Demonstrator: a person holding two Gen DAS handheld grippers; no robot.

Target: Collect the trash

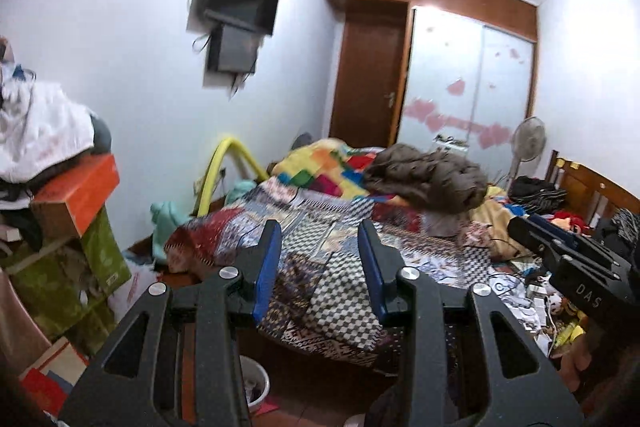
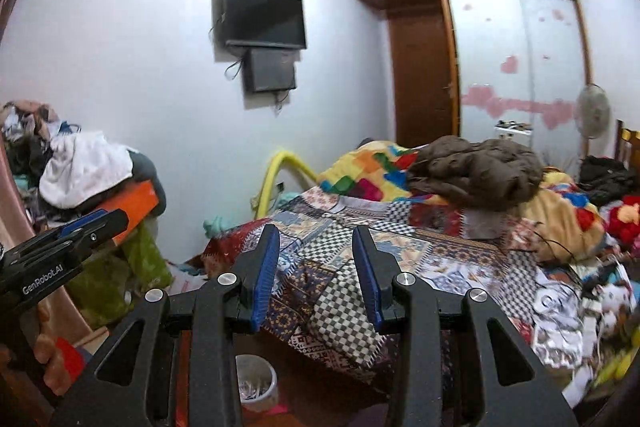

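My left gripper (image 1: 319,233) is open and empty, held above the near corner of a bed (image 1: 320,267) with a patchwork cover. My right gripper (image 2: 316,237) is open and empty too, over the same corner; it also shows at the right of the left wrist view (image 1: 560,247). The left gripper shows at the left of the right wrist view (image 2: 80,227). A white waste bin (image 2: 256,383) with scraps inside stands on the floor below the bed corner; it also shows in the left wrist view (image 1: 256,383). Papers and small clutter (image 2: 560,315) lie on the bed's near right side.
A brown blanket (image 2: 476,171) and a colourful quilt (image 2: 368,167) lie heaped on the bed. Stacked boxes with clothes (image 1: 76,195) stand at the left. A TV (image 2: 264,15) hangs on the wall. A brown door (image 2: 424,67), a wardrobe and a fan (image 2: 594,111) stand at the back.
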